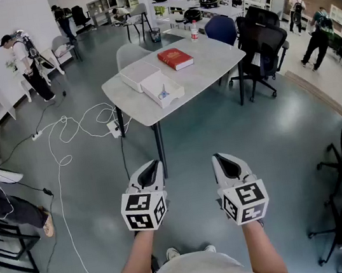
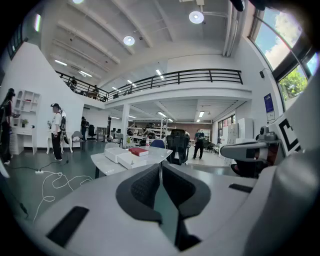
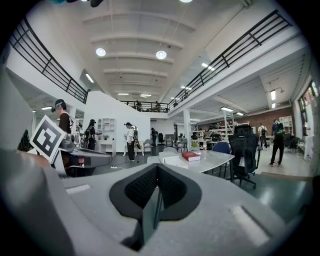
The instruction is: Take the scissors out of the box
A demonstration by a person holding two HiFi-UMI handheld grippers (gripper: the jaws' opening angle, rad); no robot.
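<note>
Blue-handled scissors (image 1: 163, 93) lie inside an open white box (image 1: 162, 89) near the front edge of a grey table (image 1: 211, 62). The box's lid (image 1: 139, 74) rests just behind it. Both grippers are held side by side well short of the table, over the floor. My left gripper (image 1: 152, 166) is shut with nothing in it, its jaws meeting in the left gripper view (image 2: 160, 165). My right gripper (image 1: 220, 157) is likewise shut and empty (image 3: 157, 167). The table shows small and far in both gripper views.
A red book (image 1: 175, 58) and a bottle (image 1: 193, 31) sit on the table. Black office chairs (image 1: 262, 44) stand at its right, a grey chair (image 1: 130, 54) behind. White cables (image 1: 64, 149) trail across the floor on the left. People stand at the left and far right.
</note>
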